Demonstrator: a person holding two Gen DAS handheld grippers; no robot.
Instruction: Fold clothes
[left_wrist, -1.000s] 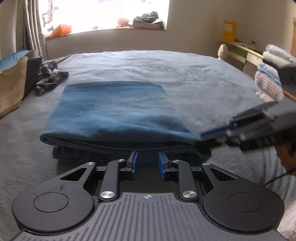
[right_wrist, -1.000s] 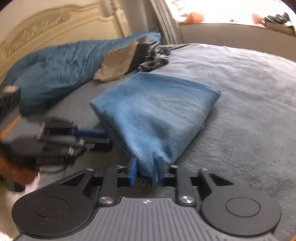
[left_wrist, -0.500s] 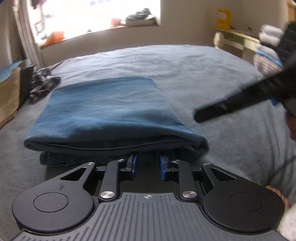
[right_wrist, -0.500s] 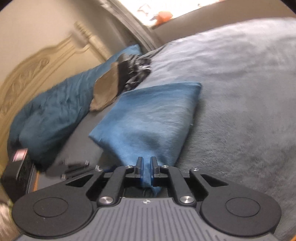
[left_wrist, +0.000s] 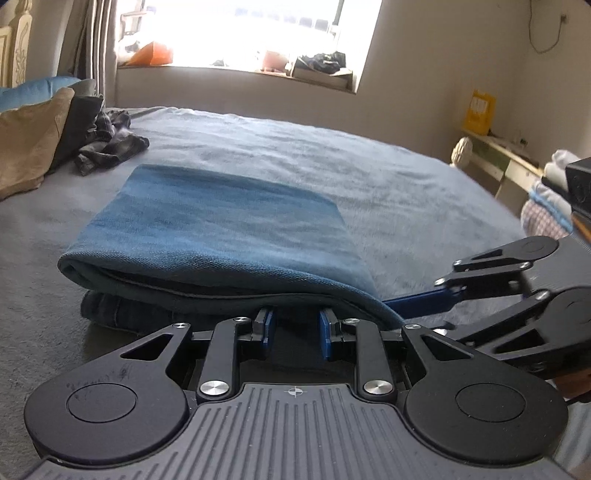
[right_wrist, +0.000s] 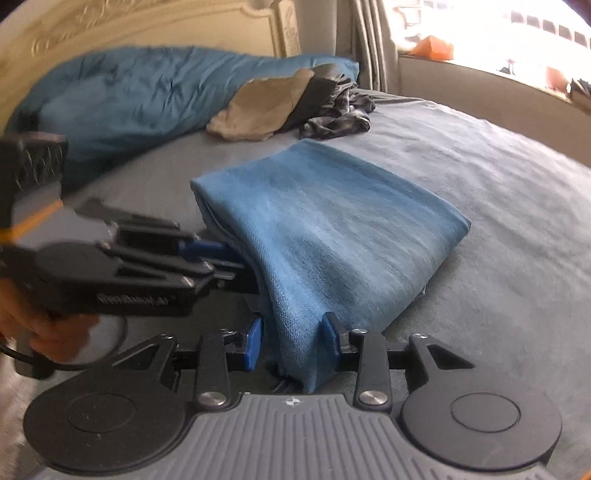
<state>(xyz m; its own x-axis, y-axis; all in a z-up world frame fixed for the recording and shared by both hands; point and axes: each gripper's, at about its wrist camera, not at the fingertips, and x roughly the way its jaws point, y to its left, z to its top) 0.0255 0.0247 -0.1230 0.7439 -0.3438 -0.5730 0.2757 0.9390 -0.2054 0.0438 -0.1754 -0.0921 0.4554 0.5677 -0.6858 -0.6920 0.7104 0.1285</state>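
A folded blue garment (left_wrist: 221, 236) lies on the grey bed, also seen in the right wrist view (right_wrist: 332, 229). My left gripper (left_wrist: 294, 328) is open, its blue pads just under the garment's near edge, nothing clamped. It also shows in the right wrist view (right_wrist: 221, 258), fingers pushed under the fold. My right gripper (right_wrist: 291, 332) is open, with the garment's near corner hanging loosely between its pads. It appears in the left wrist view (left_wrist: 417, 299) at the garment's right corner.
A tan cushion (left_wrist: 29, 144) and a crumpled dark garment (left_wrist: 107, 144) lie at the far left. A blue duvet (right_wrist: 140, 92) lies by the headboard. A stack of folded clothes (left_wrist: 550, 199) sits at the right. The grey bedspread (left_wrist: 406, 192) stretches beyond.
My right gripper, shut on the garment's corner half a second ago, has opened and lowered. The left gripper stays open at the near edge.
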